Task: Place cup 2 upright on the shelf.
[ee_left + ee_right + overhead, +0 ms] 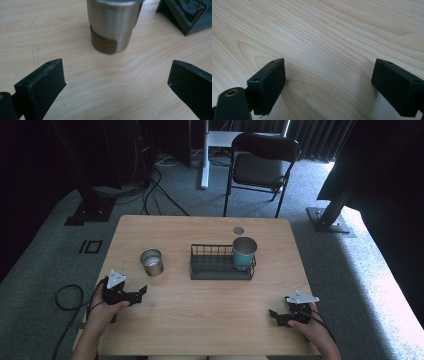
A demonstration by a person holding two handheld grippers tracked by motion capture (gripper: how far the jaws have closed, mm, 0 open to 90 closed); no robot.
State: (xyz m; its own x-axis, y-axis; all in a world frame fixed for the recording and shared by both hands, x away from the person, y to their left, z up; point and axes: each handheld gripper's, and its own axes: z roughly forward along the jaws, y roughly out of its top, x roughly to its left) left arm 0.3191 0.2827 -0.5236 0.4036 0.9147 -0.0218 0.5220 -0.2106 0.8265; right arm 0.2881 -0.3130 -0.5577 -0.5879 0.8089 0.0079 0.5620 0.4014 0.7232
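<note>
A steel cup [151,262] stands upright on the wooden table [200,315], left of centre. A teal cup [244,252] stands inside the right end of a dark wire basket [206,269]. My left gripper [141,293] rests at the table's left edge, open, its jaws pointing toward the steel cup [112,23], which has a brown patch near its base. The basket's corner [186,15] appears at upper right there. My right gripper [273,315] is open near the front right, over bare wood [332,45], with nothing between its jaws.
A black folding chair [260,165] stands beyond the table's far edge. A small round hole [238,230] is in the tabletop behind the basket. Cables [67,297] trail on the grey carpet at left. Dark stands flank the table.
</note>
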